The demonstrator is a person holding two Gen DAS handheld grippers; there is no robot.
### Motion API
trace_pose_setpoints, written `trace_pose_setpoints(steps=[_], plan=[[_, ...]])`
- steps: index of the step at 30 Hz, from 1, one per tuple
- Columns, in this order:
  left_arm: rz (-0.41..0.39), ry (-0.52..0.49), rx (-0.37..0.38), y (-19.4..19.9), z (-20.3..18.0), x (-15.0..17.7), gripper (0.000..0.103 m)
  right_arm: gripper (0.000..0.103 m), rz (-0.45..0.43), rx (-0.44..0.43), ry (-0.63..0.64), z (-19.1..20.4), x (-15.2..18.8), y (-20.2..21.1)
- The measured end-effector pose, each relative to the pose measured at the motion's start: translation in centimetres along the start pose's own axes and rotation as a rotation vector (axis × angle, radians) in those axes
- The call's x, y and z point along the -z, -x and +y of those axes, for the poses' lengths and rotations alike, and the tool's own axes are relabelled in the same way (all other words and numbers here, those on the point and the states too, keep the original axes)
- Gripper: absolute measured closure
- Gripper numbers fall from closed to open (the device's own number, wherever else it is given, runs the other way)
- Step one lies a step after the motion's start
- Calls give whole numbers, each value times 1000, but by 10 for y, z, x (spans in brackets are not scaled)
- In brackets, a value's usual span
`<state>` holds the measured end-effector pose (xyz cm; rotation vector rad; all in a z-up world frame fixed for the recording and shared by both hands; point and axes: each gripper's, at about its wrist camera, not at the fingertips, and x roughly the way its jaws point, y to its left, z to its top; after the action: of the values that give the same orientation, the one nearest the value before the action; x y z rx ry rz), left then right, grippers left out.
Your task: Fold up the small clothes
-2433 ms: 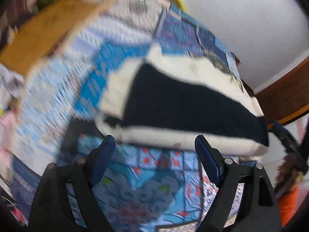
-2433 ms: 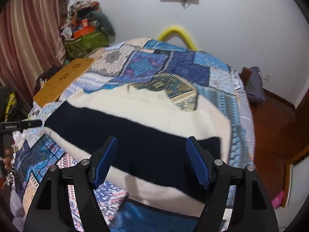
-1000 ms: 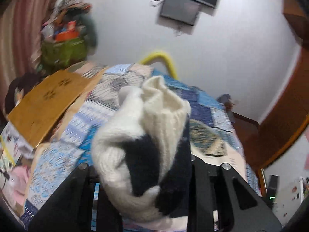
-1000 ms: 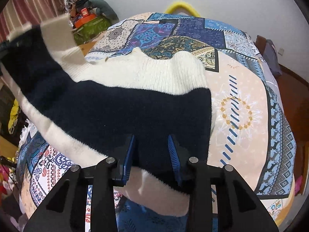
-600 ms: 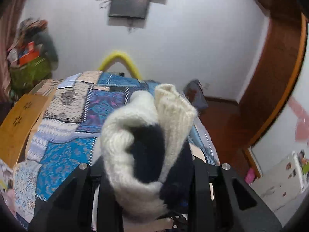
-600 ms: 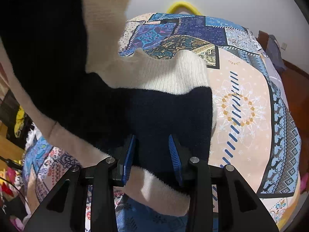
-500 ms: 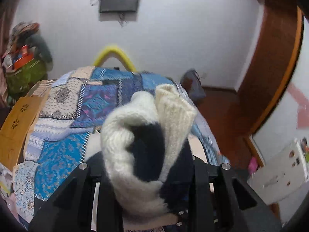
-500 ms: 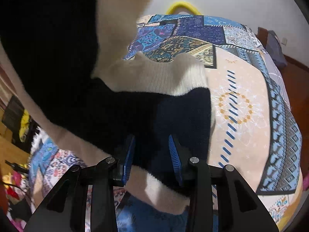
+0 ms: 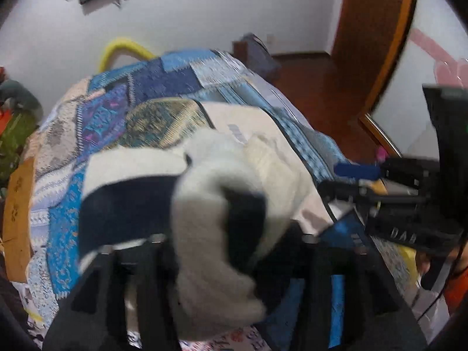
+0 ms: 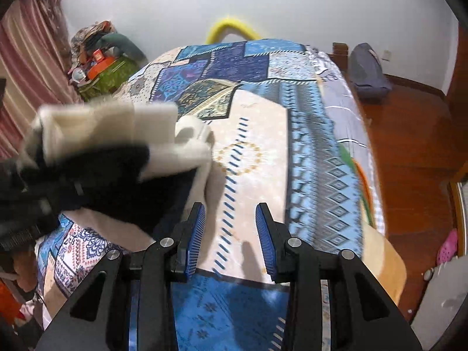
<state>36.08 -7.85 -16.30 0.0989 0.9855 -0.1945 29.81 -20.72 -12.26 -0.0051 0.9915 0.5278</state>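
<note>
Both my jaws are over the bed. On my left gripper (image 9: pixel 231 251) the jaws are squeezed tight on a fat bunch of the sweater (image 9: pixel 222 204), which is soft, cream and dark navy. That bunch puffs up between the jaws and hides most of them. More of the sweater trails off to the left of those jaws and lies on the patchwork quilt (image 9: pixel 163 87). It all looks a bit blurry there.

On my right gripper (image 10: pixel 231 234) the jaws stand apart, and nothing is between them. I can see the blue ridged pads (image 10: pixel 196 234) with only the quilt (image 10: pixel 321 152) showing in the gap. The sweater (image 10: pixel 117 158) is up and to the left of these jaws, close to the left pad. I cannot tell if it touches that pad. It looks folded over on itself, with cream on top and navy under it.

Far ahead of both jaws, past the end of the bed, a yellow hoop (image 10: pixel 231 26) sticks up by the white wall (image 10: pixel 307 5). Off to the right of my right jaws is a brown wooden floor (image 10: pixel 409 134).
</note>
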Motion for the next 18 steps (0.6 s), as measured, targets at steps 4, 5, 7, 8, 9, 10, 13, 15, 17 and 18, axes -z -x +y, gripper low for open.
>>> trace_pose_setpoints(steps=[4, 5, 7, 8, 9, 10, 13, 15, 17, 18], plan=[[25, 1, 50, 9, -11, 1, 28, 70, -33, 4, -2, -5, 0, 19], [27, -1, 46, 14, -13, 0, 28, 69, -40, 5, -4, -5, -1, 23], [26, 5, 68, 25, -15, -2, 27, 67, -59, 5, 1, -5, -5, 30], [22, 17, 83, 32, -13, -4, 27, 67, -66, 4, 5, -3, -7, 34], [15, 34, 101, 40, -10, -6, 27, 67, -74, 3, 11, 0, -8, 36], [5, 52, 116, 47, -6, -8, 27, 67, -84, 1, 19, 3, -10, 40], [-64, 116, 90, 76, 10, -11, 22, 66, -112, -13, 44, 15, -16, 48], [-104, 152, 72, 89, 25, -10, 22, 66, -128, -21, 59, 25, -19, 50], [-129, 166, 31, 99, 42, -10, 22, 66, -146, -38, 76, 36, -25, 51], [-142, 166, -7, 103, 51, -9, 22, 66, -151, -46, 83, 42, -28, 50]])
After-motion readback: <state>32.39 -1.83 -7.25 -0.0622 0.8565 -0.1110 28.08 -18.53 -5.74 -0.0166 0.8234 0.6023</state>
